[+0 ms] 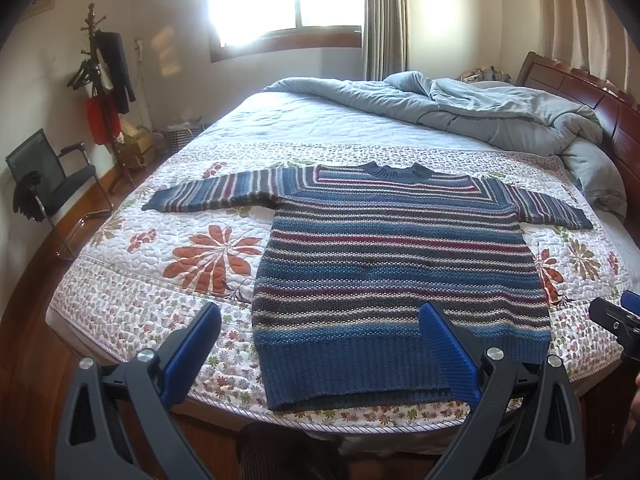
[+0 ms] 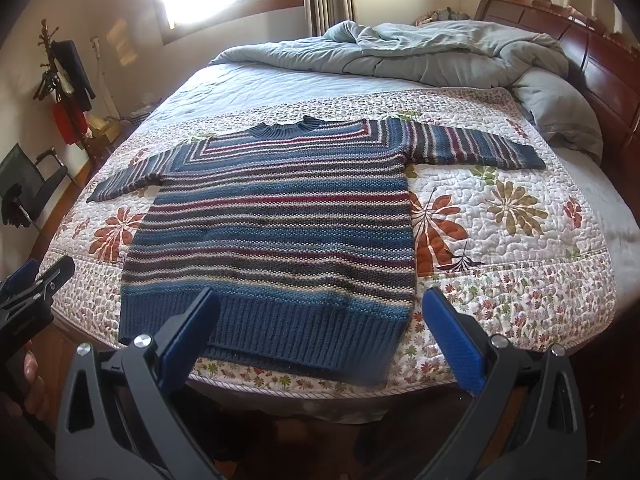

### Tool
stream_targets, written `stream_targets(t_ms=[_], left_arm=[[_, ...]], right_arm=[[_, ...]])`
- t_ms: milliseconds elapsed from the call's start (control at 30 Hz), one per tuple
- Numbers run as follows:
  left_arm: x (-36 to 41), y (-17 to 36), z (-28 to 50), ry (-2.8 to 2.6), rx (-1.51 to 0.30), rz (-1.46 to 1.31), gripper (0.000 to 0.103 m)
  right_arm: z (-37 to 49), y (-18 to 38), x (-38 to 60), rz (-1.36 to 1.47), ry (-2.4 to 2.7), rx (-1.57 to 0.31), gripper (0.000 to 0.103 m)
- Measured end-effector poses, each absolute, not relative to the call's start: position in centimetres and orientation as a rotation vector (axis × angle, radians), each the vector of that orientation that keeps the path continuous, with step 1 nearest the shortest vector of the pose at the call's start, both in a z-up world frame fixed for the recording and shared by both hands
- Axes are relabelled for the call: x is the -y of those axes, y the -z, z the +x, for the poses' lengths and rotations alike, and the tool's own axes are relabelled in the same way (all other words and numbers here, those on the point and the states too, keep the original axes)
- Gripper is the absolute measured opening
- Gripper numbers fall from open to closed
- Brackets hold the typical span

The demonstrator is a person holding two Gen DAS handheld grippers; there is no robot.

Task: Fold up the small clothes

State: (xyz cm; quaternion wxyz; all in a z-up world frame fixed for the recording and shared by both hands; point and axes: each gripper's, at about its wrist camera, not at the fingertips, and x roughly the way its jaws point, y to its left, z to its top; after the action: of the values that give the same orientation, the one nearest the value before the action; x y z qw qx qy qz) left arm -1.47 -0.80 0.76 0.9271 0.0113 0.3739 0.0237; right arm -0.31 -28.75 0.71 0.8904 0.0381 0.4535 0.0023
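A small knitted sweater [image 1: 400,256] [image 2: 276,216] with blue, grey, red and cream stripes lies flat on the bed, collar away from me, both sleeves spread out sideways, its ribbed blue hem at the near edge. My left gripper [image 1: 320,312] hovers open above the hem's left half, nothing between its blue pads. My right gripper [image 2: 320,296] hovers open above the hem's right corner, also holding nothing. Each gripper shows at the edge of the other's view.
The sweater rests on a floral quilt [image 1: 192,256] [image 2: 500,216]. A rumpled grey duvet [image 1: 480,108] is piled at the far side by the wooden headboard [image 1: 580,92]. A black chair [image 1: 52,176] and a coat stand [image 1: 104,92] are at the left.
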Motion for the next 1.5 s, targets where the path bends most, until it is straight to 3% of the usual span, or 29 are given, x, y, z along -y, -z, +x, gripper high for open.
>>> stream_targets(t_ms=[1500], left_arm=[[0.2, 0.0, -0.4, -0.003, -0.792, -0.016, 0.099]], right_arm=[[0.6, -0.1, 28.8, 0.044, -0.011, -0.955, 0.1]])
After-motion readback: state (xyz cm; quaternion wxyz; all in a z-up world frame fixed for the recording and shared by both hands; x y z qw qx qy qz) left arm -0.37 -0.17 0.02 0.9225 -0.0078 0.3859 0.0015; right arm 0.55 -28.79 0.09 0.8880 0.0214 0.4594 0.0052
